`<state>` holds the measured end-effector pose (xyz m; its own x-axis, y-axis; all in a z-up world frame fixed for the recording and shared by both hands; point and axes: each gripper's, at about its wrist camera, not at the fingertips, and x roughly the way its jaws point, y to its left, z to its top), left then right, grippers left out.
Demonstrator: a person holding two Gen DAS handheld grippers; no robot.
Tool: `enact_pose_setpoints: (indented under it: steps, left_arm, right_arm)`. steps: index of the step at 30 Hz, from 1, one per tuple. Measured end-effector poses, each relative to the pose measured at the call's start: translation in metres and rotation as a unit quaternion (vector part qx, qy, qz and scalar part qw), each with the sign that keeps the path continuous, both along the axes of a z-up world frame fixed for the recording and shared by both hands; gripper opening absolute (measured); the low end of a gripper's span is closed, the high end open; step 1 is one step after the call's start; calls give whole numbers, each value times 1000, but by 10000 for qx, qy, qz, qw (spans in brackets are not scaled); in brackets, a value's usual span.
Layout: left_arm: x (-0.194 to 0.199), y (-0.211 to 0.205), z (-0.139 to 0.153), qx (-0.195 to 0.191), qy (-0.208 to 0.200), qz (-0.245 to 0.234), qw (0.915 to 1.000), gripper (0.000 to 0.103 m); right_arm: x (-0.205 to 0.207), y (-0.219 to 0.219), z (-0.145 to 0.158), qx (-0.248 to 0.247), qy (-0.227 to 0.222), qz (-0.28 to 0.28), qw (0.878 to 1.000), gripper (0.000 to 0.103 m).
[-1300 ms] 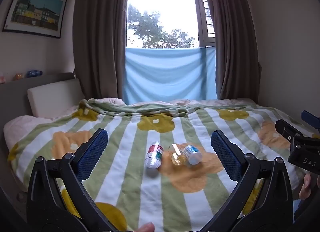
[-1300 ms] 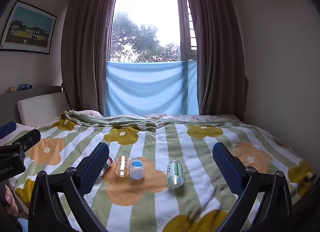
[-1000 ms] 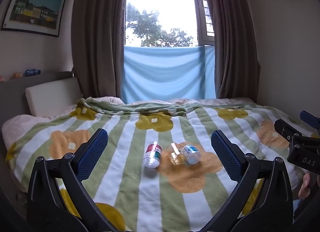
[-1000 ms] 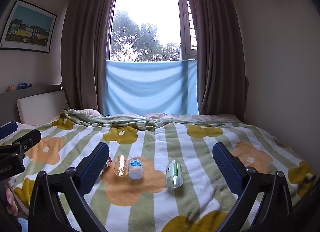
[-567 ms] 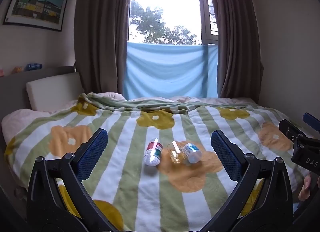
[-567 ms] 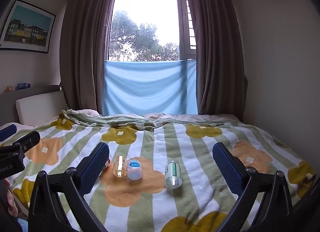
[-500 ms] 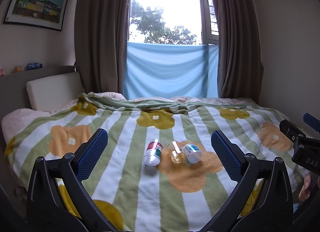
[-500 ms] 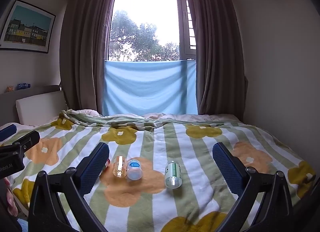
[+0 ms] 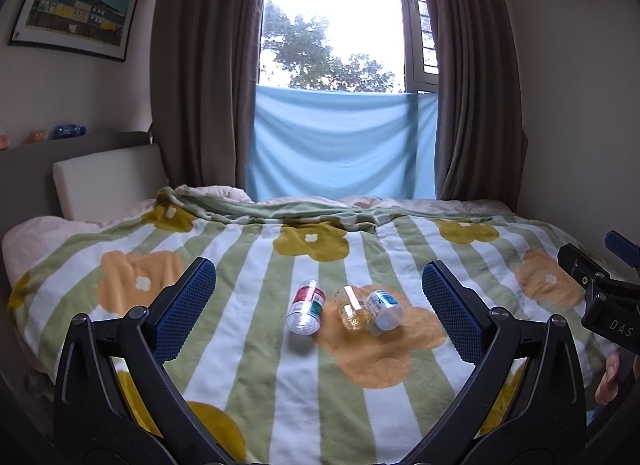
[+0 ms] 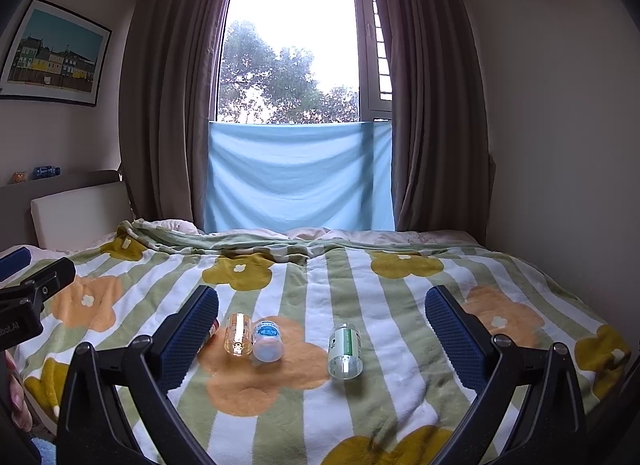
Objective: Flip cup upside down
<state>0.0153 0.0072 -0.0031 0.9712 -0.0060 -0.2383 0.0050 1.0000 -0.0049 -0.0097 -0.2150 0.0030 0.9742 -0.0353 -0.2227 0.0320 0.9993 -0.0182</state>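
Over on the left wrist view, your left gripper (image 9: 318,297) is spread wide with nothing in it, hanging above the striped flower blanket (image 9: 280,377). Three small clear cups lie on their sides between the pads: the red-label cup (image 9: 306,307), the amber cup (image 9: 351,308) and the blue-label cup (image 9: 385,305), the last two touching. None is gripped, none sits mouth-down, so I'd say the flip hasn't started. Plenty of soft, flat blanket all around them; the right gripper (image 9: 600,285) pokes in at the right edge, so mind it when you swing over.

From the right wrist view, your right gripper (image 10: 322,325) is also wide open and empty. The green-label cup (image 10: 345,351) lies on its side between the fingers, well apart from the amber cup (image 10: 237,333) and blue-label cup (image 10: 267,341). The wall (image 10: 560,145) runs along the bed's right side, but open blanket (image 10: 380,405) surrounds the cup. The left gripper (image 10: 36,285) sits at the left edge, clear of everything.
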Motion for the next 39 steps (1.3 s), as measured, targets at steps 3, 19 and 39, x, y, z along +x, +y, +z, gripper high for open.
enact_pose_setpoints:
  steps: [3,19,39]
  left_arm:
    - [0,-1,0,33,-22,7,10000,103]
    - [2,3,-1,-57,69,-82,9999,103]
    - [-3,3,1,-14,2,-57,10000,103]
  right_arm:
    - [2,1,1,27,24,23,10000,103]
    - [3,2,1,12,22,13,10000,103]
    - [2,4,2,5,8,33,10000,103]
